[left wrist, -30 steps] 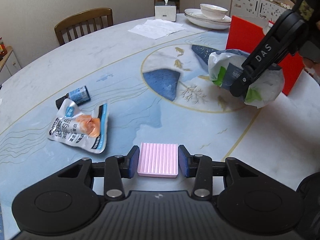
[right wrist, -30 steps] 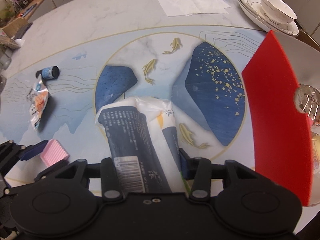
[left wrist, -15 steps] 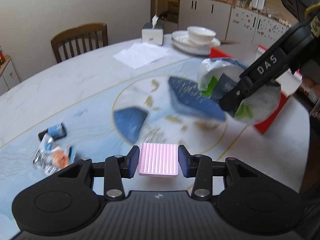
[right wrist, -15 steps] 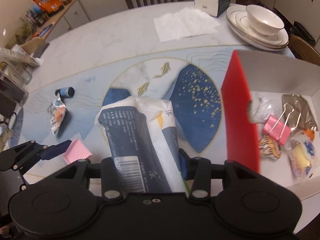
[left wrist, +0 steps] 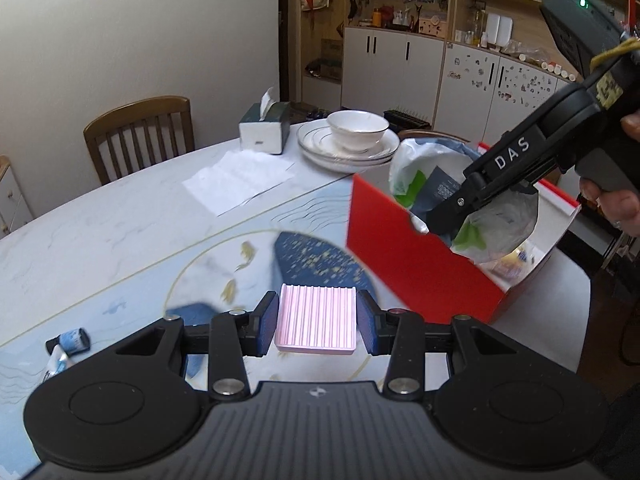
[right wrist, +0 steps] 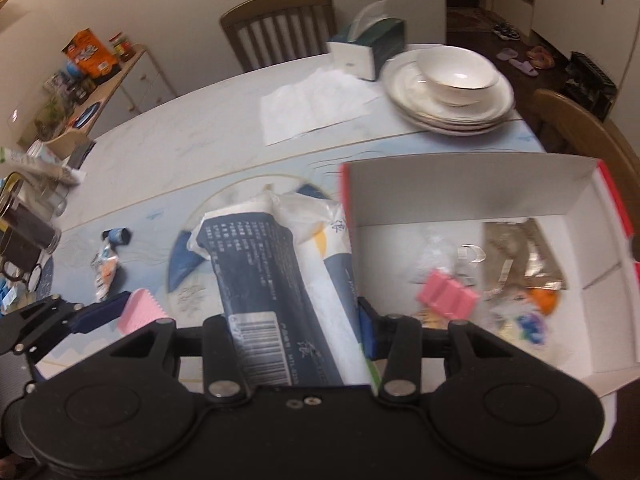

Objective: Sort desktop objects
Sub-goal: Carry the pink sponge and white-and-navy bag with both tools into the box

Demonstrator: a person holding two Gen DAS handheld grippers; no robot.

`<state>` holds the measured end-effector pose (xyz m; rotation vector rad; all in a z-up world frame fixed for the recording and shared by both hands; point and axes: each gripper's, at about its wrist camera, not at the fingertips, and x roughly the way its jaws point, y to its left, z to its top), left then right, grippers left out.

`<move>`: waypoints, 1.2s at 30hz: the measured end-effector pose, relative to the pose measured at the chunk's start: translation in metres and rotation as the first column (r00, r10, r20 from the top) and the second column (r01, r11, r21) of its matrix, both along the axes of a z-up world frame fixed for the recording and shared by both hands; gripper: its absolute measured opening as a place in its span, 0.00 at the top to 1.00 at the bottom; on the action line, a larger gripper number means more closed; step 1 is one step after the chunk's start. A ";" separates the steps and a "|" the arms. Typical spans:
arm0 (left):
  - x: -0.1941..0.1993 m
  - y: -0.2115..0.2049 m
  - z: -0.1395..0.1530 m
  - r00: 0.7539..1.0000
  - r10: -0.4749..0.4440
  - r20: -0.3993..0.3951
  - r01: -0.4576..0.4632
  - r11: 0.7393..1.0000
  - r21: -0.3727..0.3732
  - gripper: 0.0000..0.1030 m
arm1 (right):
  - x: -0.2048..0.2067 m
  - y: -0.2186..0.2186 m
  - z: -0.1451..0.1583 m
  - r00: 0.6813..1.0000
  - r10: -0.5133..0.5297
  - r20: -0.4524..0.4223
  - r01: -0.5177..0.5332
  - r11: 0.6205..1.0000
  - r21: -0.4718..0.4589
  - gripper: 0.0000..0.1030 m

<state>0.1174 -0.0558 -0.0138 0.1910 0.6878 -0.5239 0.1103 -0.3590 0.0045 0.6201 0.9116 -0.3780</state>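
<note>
the right hand-held gripper (right wrist: 292,320), clamped on the tissue pack (right wrist: 280,280), hung nearer the red box (left wrist: 416,264) (its opening just right); the left hand-held gripper (left wrist: 316,320) gripped the pink block (left wrist: 316,316).

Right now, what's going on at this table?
A person is clearing clutter into a red box. The right tool grips a crumpled blue-and-white packet and holds it up at the box's near wall. The left tool grips a pink ribbed block beside it. A snack wrapper and a small blue bottle lie on the table.
</note>
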 end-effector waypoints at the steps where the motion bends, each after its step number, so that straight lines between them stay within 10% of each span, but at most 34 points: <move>1: 0.000 -0.006 0.001 1.000 -0.002 0.002 0.002 1.000 0.000 0.61 | -0.005 -0.007 -0.002 1.000 -0.007 -0.002 0.007 1.000 0.001 0.58; 36: 0.038 -0.186 0.009 0.979 -0.204 0.009 0.204 0.978 0.042 0.61 | -0.113 -0.134 -0.048 0.983 -0.176 -0.055 0.177 0.984 0.013 0.58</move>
